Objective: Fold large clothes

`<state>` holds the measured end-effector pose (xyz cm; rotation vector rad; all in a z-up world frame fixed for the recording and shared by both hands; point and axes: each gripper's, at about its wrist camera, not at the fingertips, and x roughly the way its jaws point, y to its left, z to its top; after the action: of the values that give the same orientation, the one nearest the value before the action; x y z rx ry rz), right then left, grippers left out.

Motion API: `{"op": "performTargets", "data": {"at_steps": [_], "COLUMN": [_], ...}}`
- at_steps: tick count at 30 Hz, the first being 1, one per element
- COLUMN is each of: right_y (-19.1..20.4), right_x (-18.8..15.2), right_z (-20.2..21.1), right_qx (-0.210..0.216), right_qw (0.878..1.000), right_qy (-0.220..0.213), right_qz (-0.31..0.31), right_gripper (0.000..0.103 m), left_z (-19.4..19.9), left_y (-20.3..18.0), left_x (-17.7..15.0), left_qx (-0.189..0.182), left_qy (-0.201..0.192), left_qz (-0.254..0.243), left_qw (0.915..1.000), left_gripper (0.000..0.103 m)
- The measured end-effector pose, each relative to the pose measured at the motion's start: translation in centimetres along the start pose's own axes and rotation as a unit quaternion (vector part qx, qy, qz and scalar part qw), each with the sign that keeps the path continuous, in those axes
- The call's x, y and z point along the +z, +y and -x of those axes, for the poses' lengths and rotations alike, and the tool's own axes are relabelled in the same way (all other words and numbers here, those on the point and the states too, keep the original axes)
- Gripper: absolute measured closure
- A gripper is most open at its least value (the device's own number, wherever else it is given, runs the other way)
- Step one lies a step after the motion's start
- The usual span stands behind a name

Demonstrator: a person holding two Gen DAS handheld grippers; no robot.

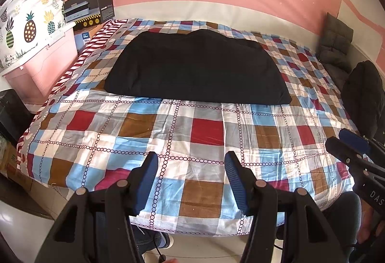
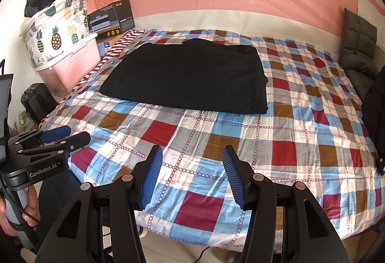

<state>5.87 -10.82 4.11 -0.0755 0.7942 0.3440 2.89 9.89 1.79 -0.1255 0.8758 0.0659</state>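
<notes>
Both the left hand-held gripper (image 1: 191,182) and right hand-held gripper (image 2: 191,177) hover wide open, holding nothing, over the checked bed quilt's (image 1: 204,128) near edge. A black folded garment (image 1: 195,70) lies flat mid-bed, bare quilt all around.

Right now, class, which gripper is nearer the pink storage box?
Left. The left gripper hovers over the bed, on the side of the pink storage box; the right gripper is further across, away from it.

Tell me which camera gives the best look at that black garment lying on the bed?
The right wrist view. The black garment sits near the middle there, its near edge and right corner crisp against the checked bedspread. The left wrist view shows the whole garment too, but more bowed by the lens.
</notes>
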Motion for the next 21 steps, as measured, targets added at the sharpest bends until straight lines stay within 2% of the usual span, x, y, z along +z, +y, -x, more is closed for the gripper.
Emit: {"op": "performTargets", "data": {"at_steps": [21], "right_y": [0.18], "right_x": [-0.03], "right_z": [0.03], "right_qx": [0.0], "right_qw": [1.0], "right_qy": [-0.001], "right_qz": [-0.001], "right_gripper": [0.05], "left_z": [0.03], "left_y": [-0.42], "left_x": [-0.08], "left_qx": [0.008], "left_qy": [0.001], "left_qz": [-0.005], "left_qw": [0.9999], "left_gripper": [0.043]}}
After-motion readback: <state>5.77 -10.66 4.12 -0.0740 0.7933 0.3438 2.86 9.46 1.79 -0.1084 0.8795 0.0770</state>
